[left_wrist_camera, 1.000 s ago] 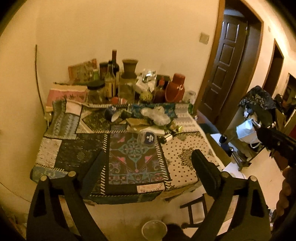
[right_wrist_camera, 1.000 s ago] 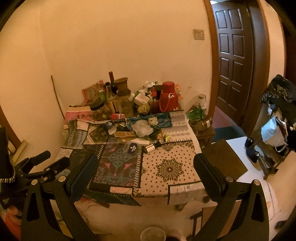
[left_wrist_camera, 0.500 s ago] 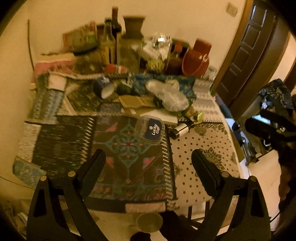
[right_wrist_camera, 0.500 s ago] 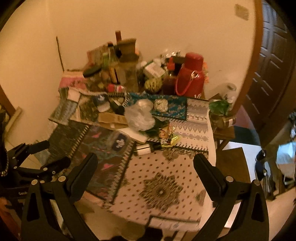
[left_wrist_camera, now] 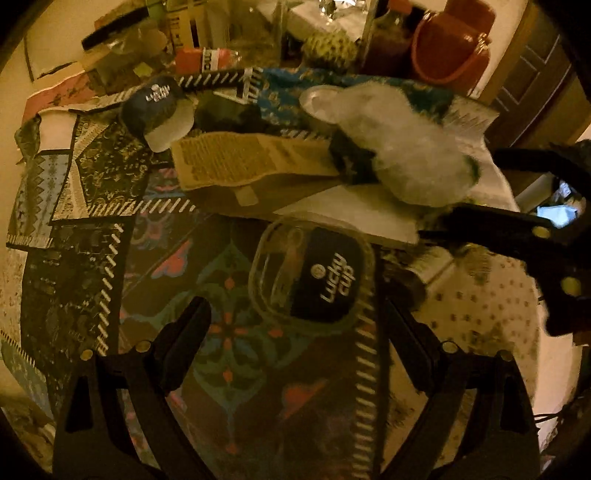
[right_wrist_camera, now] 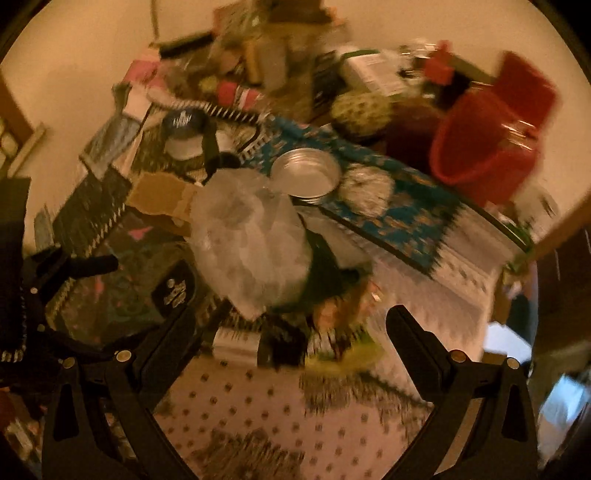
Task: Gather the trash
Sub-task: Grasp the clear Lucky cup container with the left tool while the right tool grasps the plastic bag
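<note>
My left gripper (left_wrist_camera: 295,317) is open and empty, just short of a clear plastic "Lucky cup" lid (left_wrist_camera: 314,269) that lies flat on the patterned cloth. Behind it lie a torn cardboard piece (left_wrist_camera: 243,158), a crumpled clear plastic bag (left_wrist_camera: 410,147) and a dark paper cup on its side (left_wrist_camera: 159,110). My right gripper (right_wrist_camera: 291,321) is open and empty above a colourful crumpled wrapper (right_wrist_camera: 340,325). The plastic bag (right_wrist_camera: 251,240) is just beyond it, and the lid (right_wrist_camera: 177,291) lies to its left. The right gripper also shows at the right edge of the left wrist view (left_wrist_camera: 517,221).
A foil tin (right_wrist_camera: 306,173) and a foil ball (right_wrist_camera: 365,188) sit on a blue cloth. A red jug (right_wrist_camera: 491,140), bottles and jars (left_wrist_camera: 229,29) crowd the back of the table (right_wrist_camera: 295,406) by the wall. A door stands at the right.
Both grippers have moved forward and down, from well back of the table to close over the litter at its middle. Both stay open.
</note>
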Tool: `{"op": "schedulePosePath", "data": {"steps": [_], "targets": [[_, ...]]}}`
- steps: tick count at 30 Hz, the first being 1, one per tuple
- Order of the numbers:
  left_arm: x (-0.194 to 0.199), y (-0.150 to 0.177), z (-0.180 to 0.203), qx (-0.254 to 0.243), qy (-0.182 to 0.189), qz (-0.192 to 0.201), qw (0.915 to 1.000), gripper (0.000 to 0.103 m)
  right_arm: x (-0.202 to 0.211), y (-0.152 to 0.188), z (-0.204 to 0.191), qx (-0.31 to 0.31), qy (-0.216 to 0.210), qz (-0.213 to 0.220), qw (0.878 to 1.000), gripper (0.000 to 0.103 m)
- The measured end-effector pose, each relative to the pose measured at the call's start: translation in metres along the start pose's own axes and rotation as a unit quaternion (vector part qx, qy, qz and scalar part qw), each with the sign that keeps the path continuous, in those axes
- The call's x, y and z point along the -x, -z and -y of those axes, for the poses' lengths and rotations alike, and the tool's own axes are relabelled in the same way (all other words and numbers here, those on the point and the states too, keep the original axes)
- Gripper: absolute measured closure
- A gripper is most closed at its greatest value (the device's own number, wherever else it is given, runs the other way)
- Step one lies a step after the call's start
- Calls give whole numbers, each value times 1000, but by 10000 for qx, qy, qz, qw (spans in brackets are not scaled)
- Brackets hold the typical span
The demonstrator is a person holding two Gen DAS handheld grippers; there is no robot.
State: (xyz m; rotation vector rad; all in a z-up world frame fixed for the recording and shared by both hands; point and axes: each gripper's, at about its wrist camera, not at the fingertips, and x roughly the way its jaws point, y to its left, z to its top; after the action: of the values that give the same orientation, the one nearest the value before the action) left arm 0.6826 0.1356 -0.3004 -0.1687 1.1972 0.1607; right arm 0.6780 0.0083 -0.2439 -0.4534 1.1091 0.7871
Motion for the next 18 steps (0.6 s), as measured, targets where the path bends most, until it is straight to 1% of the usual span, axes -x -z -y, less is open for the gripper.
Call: {"op": "schedulePosePath", "data": {"steps": [5,9,11,13,15,16,17,18], "targets": [[-15,-5,4,-30,11,-64,10000,9,-22,-13,7,170,-115,-108,9997,2],[-27,-11,11,-125,-112,-102,9998,9,-32,-19,14,109,-373,6,9992,4],[-31,-13,12,-124,-149,-88,9998,9,-36,-21,17,57,-488,0,9988,14],[-32,-15,13,-122,-186,-22,9998,9,-39,-23,17,30,-515,6,9987,22],[-32,-16,12,-54,-174,44,9998,9,-40,-25,18,-43,-667,-13,9978,36],[-32,-16,12,-12,-162,98,9998,10,-41,-25,18,-81,-726,-47,9973,46],[-31,-16,11,22,-163,174,9997,12,-42,-26,18,-121,-783,-72,9968,51],[-33,-17,14,17,-186,219,9996,14,-42,-26,17,-139,-787,-76,9968,52]]}}
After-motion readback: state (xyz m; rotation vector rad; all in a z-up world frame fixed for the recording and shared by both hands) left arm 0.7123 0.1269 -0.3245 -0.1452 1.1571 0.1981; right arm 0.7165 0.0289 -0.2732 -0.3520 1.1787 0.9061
